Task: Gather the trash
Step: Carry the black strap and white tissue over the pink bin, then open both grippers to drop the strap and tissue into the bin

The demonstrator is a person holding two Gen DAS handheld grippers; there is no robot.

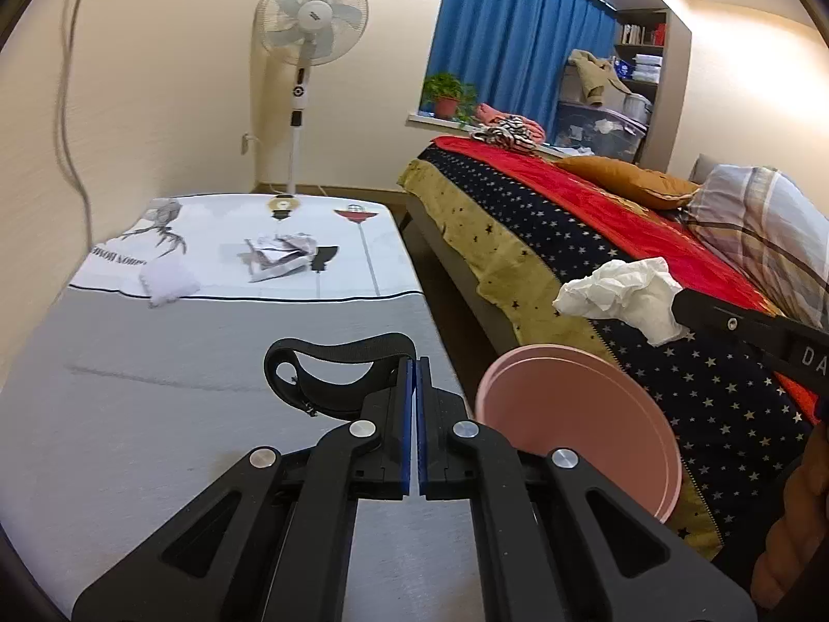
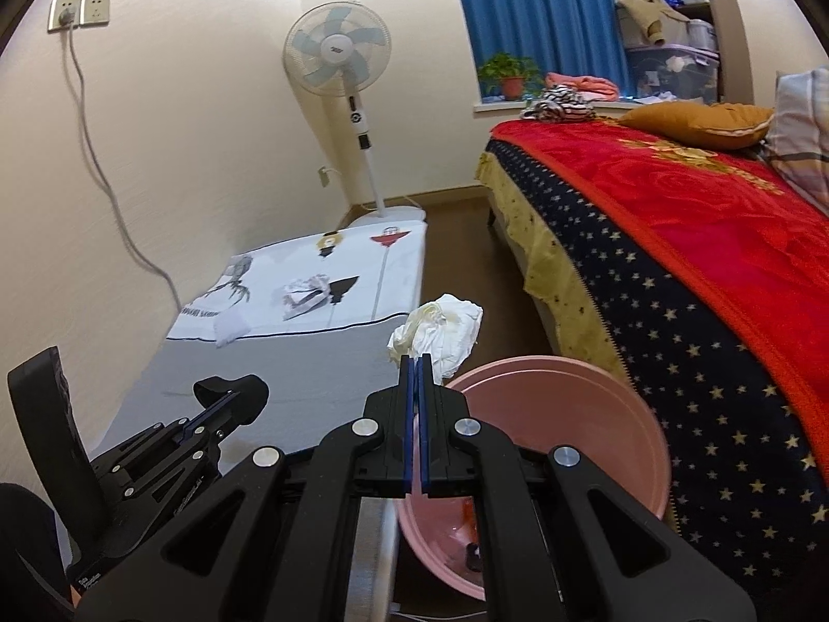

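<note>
My right gripper [image 2: 417, 363] is shut on a crumpled white tissue [image 2: 440, 331] and holds it above the far rim of a pink bin [image 2: 611, 414]. In the left wrist view the same tissue [image 1: 622, 295] hangs from the right gripper's fingers [image 1: 725, 319] over the pink bin [image 1: 596, 414]. My left gripper [image 1: 416, 363] is shut and empty, over the grey table [image 1: 155, 414]; a black strap [image 1: 331, 357] lies just beyond it. A crumpled paper wad [image 1: 282, 254] and a white tissue [image 1: 168, 280] lie on the far end of the table.
A bed [image 1: 622, 217] with a red blanket and star-patterned cover runs along the right, close to the bin. A standing fan [image 1: 311, 15] is at the far wall. A cable [image 2: 103, 181] hangs down the left wall. Brown floor [image 2: 466, 259] shows between table and bed.
</note>
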